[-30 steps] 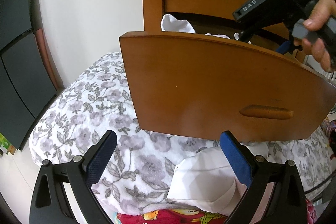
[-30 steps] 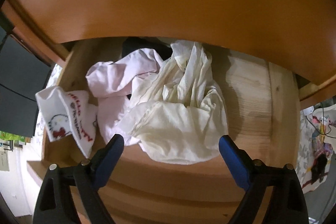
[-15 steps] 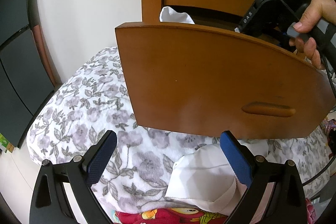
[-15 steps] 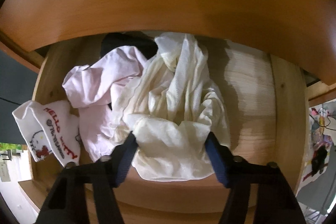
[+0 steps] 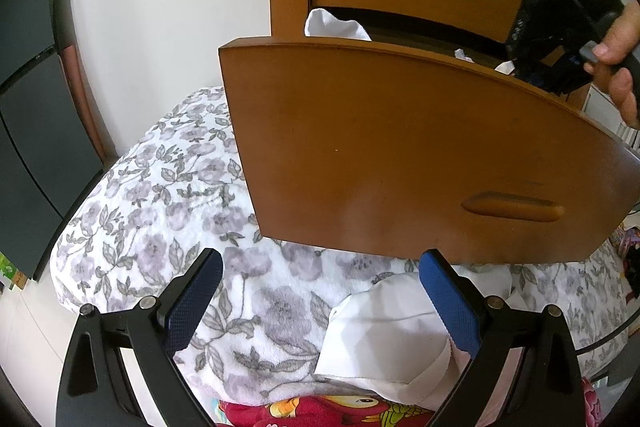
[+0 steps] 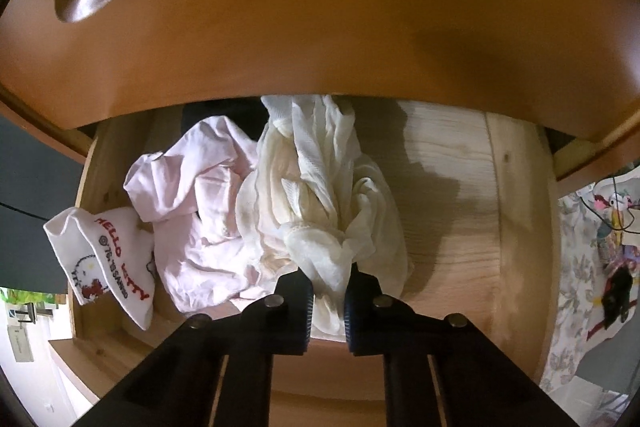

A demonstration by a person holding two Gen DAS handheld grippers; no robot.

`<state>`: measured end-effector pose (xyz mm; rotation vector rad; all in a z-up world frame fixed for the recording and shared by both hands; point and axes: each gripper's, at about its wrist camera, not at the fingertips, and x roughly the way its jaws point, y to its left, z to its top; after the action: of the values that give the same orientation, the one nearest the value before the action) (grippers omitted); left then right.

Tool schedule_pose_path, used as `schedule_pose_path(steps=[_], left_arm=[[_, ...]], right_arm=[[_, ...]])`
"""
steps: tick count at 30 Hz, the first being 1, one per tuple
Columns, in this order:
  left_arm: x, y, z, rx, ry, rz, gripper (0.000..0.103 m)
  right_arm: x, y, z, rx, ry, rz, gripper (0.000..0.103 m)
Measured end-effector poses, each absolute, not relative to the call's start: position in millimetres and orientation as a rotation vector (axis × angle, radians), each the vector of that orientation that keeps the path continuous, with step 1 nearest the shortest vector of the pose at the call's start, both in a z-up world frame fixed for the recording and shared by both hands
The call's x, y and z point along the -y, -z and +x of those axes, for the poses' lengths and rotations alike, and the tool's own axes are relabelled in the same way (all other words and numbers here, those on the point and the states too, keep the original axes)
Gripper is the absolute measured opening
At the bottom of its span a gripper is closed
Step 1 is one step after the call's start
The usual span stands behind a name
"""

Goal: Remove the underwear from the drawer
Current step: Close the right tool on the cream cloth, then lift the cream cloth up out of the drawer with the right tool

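1. Two claws were in view. The right claw (image 6: 327, 301) pointed steeply down into one open drawer (image 6: 452, 163), and its jaws were closing, nearly together, with a fold of cream underwear (image 6: 320, 211) pinched between the pads.
2. The cream underwear lay bunched in the drawer directly ahead of that claw, its near edge gathered between the jaws.
3. Three pieces of cloth could be counted in the drawer from this view: the cream underwear in the middle, one pale pink garment (image 6: 200, 211) touching it on the left of the claw, and one white sock (image 6: 100, 259) with red lettering further left, draped over the drawer's side wall.
4. Beyond the clothes, the closed drawer front above (image 6: 320, 7) filled the far part of the view, with one curved handle.
5. The left claw (image 5: 320, 303) stood wide open, holding and touching nothing.
6. Just under it and between its fingers lay a flowered blanket (image 5: 168, 195), with one white cloth (image 5: 388, 331) by the right finger.
7. Ahead of the left claw rose the pulled-out drawer's front panel (image 5: 400, 155).
8. Farthest off, a hand (image 5: 618, 67) held the right claw's black body over the drawer.
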<state>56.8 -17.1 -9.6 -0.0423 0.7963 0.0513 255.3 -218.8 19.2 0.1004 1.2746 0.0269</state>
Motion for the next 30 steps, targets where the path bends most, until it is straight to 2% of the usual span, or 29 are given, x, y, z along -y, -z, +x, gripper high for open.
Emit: schedule_pose_path(steps=[30], left_arm=[[22.6,8.6,55.3,-0.804,-0.104,0.002,0.099]], right_arm=[[239.8,-125.2,129.4,-1.018,-0.213,0.190,0.011]])
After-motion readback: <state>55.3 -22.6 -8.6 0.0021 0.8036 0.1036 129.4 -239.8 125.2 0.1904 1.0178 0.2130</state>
